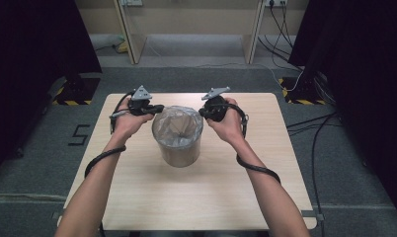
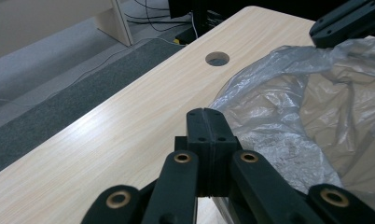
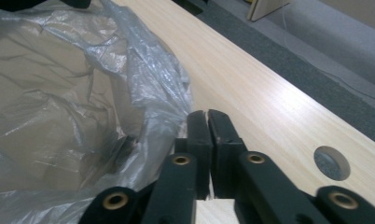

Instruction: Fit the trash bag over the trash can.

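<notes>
A light wooden worktop (image 1: pixel 137 197) sits on grey carpet, with dark curtains at both sides and a pale frame beyond. Near the middle of the worktop stands a round bin (image 1: pixel 177 153) lined with a clear, crinkled plastic bag (image 1: pixel 177 129) whose edge folds over the rim. A person's bare forearms reach in from the near edge, one to each side of the bin.

The left claw (image 1: pixel 157 108) is at the bag's far-left edge. In the left gripper view its jaws are clenched flat together, tips just beside the bag (image 2: pixel 279 126); whether any film is pinched cannot be told.

The right claw (image 1: pixel 205 111) is at the bag's far-right edge. In the right gripper view its jaws are nearly together with a thin slit between them, right beside the bag (image 3: pixel 129 84), nothing visibly grasped.

A round cable hole (image 2: pixel 217 59) pierces the worktop beyond the bin.
</notes>
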{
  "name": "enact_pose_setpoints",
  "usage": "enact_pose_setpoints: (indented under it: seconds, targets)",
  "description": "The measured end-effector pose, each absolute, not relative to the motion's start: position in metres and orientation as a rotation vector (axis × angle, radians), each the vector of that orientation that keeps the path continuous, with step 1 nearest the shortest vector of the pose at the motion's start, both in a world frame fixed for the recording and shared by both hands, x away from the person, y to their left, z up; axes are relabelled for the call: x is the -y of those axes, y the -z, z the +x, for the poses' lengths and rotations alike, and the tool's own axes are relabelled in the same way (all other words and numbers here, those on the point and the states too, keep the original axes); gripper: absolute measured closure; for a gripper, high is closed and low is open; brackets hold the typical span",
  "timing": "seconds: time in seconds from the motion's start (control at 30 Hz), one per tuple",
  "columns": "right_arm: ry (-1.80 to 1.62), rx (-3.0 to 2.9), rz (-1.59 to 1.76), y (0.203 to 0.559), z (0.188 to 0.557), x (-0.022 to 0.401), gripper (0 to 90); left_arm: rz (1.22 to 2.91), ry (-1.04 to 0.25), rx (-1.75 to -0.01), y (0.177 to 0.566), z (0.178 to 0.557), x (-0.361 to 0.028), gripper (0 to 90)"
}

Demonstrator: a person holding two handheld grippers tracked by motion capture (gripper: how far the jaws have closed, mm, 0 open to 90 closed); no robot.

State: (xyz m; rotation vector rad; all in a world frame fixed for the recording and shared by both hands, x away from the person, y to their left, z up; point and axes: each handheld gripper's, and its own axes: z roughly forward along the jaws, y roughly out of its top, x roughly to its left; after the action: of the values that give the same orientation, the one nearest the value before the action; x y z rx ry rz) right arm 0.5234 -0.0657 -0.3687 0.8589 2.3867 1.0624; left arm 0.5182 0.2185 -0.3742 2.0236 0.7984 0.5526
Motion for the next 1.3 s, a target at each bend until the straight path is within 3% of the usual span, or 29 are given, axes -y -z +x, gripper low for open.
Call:
enact_pose_setpoints:
  seconds: [0.27,0.4,0.47,0.6,0.7,1.3]
  targets:
    - [-1.151,-2.330,0.836,0.351,0.521,0.063,68.2,2.027,-0.594,-0.798,0.372,0.519,-0.217,89.8]
    - [-1.166,-2.342,0.807,0.346,0.522,0.057,65.1,2.033,-0.601,-0.791,0.370,0.520,-0.214,89.7]
    - [-1.148,-2.359,0.803,0.348,0.524,0.055,67.4,2.034,-0.601,-0.791,0.370,0.522,-0.214,89.7]
    - [-1.125,-2.383,0.820,0.355,0.526,0.056,83.1,2.042,-0.600,-0.797,0.370,0.524,-0.214,89.7]
    - [-1.109,-2.392,0.817,0.357,0.527,0.057,89.0,2.046,-0.593,-0.796,0.371,0.526,-0.212,89.7]
    - [-1.074,-2.406,0.829,0.370,0.529,0.060,89.5,2.044,-0.582,-0.812,0.376,0.534,-0.208,89.7]
